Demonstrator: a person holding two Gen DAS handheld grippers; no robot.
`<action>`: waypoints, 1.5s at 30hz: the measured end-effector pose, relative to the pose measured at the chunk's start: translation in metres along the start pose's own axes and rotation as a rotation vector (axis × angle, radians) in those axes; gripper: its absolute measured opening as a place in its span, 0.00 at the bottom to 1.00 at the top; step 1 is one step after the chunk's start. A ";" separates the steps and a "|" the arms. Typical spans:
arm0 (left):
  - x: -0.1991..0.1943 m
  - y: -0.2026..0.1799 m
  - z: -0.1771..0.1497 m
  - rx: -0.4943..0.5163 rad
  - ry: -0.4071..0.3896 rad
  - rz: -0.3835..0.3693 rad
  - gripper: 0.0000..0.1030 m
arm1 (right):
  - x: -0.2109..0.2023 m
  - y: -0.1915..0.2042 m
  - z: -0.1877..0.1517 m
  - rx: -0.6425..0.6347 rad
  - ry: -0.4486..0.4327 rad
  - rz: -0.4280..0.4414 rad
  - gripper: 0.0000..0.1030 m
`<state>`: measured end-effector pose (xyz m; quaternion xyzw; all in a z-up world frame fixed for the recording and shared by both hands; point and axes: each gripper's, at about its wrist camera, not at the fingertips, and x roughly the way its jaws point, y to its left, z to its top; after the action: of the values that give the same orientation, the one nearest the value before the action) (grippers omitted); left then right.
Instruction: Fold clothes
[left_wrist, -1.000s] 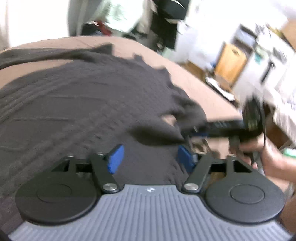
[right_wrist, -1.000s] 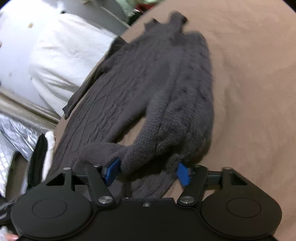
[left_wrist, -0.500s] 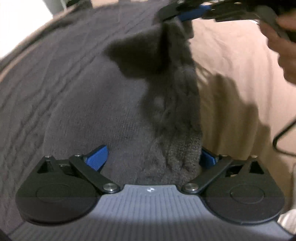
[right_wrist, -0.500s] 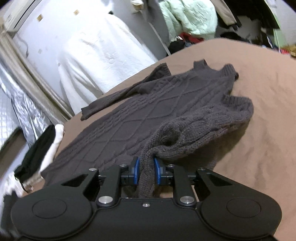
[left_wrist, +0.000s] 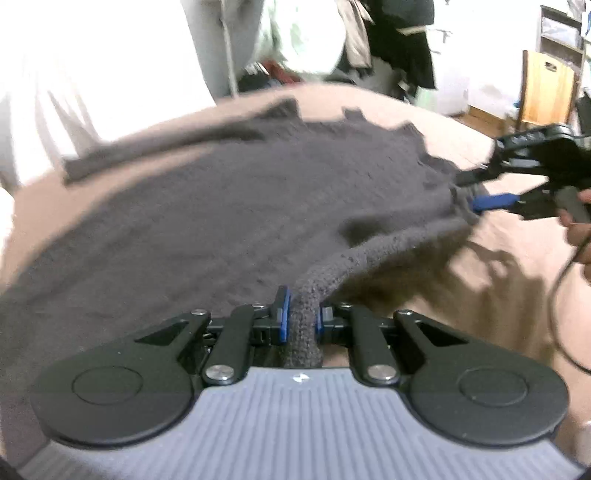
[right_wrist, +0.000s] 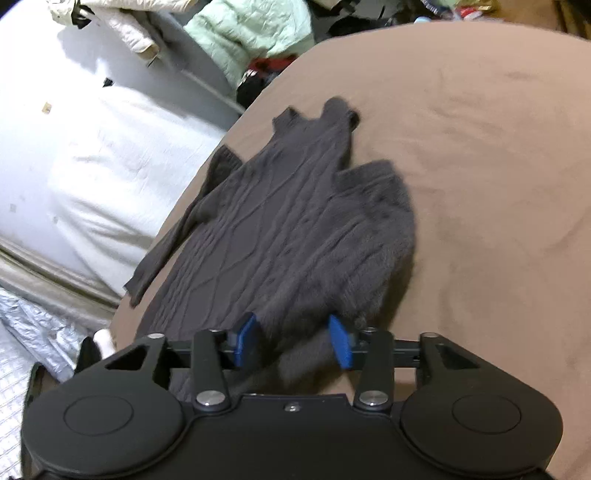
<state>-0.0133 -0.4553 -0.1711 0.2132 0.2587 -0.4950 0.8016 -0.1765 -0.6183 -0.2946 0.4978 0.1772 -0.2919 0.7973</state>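
Your left gripper (left_wrist: 301, 315) has just snapped closed, and it is clamped on a thick roll of the dark grey cable-knit sweater (right_wrist: 291, 221), the wool bunched tight between the blue pads. That sweater lies spread on the tan-brown bed cover (right_wrist: 498, 155), collar toward the far edge, one long sleeve (right_wrist: 173, 240) trailing out flat toward the white bedding at the side, the other sleeve (right_wrist: 373, 221) heaped on the body nearest you.

Your right gripper (right_wrist: 293, 339) has just been opening; its blue pads stand apart with knit between them, but they do not look to be pressing on it, so I judge that side let go. In the left wrist view it sits at the sweater's far edge, jaws parted beside the fabric.

So you carry the cloth on the left alone. The grip is on a roll, not a clean edge, and that will likely drag the body along with it if you pull hard. Lift gently and watch whether the panel underneath creeps. Bring the right gripper to a matching point on the same edge before you carry the fold over, so the line stays straight. Lay the gathered sleeve flat across the body first; a lump there will show through every later fold. The picture is smeared, so I cannot tell exactly which hem you hold.
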 end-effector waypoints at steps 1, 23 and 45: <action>0.000 0.002 0.004 0.017 -0.025 0.036 0.12 | -0.002 0.000 0.000 -0.010 -0.011 -0.012 0.52; -0.051 0.039 0.043 -0.161 -0.088 -0.315 0.11 | -0.007 0.047 0.073 -0.359 -0.300 -0.184 0.02; 0.073 0.167 0.011 -0.503 0.100 -0.304 0.09 | 0.040 -0.017 0.044 0.049 -0.076 -0.134 0.12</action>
<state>0.1678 -0.4418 -0.1938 -0.0091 0.4416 -0.5188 0.7320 -0.1571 -0.6753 -0.3096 0.4928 0.1726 -0.3676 0.7695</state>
